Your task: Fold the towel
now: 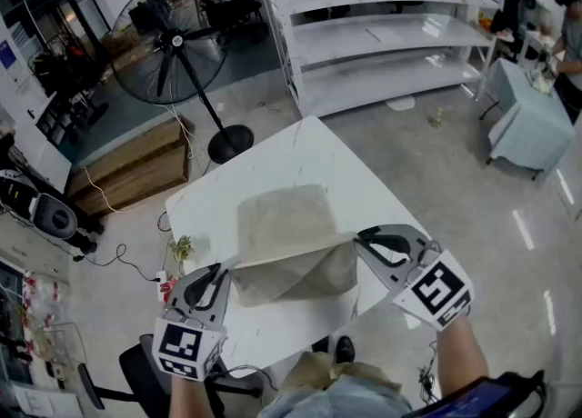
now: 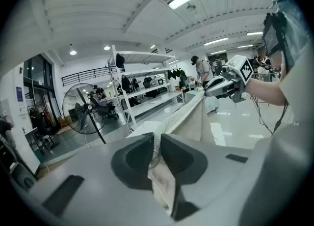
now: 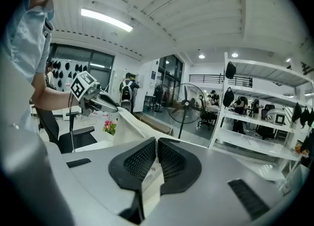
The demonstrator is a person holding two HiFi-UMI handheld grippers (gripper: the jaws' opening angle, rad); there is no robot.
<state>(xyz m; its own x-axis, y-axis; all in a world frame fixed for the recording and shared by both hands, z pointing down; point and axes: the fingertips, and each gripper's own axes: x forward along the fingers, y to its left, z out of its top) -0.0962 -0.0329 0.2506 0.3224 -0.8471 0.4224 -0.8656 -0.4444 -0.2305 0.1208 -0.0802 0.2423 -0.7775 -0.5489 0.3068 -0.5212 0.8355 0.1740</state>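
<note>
Left gripper (image 1: 223, 271): my fingers (image 2: 132, 161) held one corner of towel (image 1: 289, 225). Right gripper (image 1: 361, 239): fingers (image 3: 171, 163) held the other corner; edge hung taut between them, above desk (image 1: 300, 148).

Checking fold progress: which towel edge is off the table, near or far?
The near edge, stretched between the left gripper and right gripper, each shut on a corner. The far edge lies flat on the table.

The left gripper (image 1: 225, 268) and the right gripper (image 1: 357, 237) were made of light grey plastic, with black padded jaws. Each was fitted with a white cube (image 1: 186, 346) printed with black square markers. A pale blue sleeve (image 3: 34, 43) was worn.
</note>
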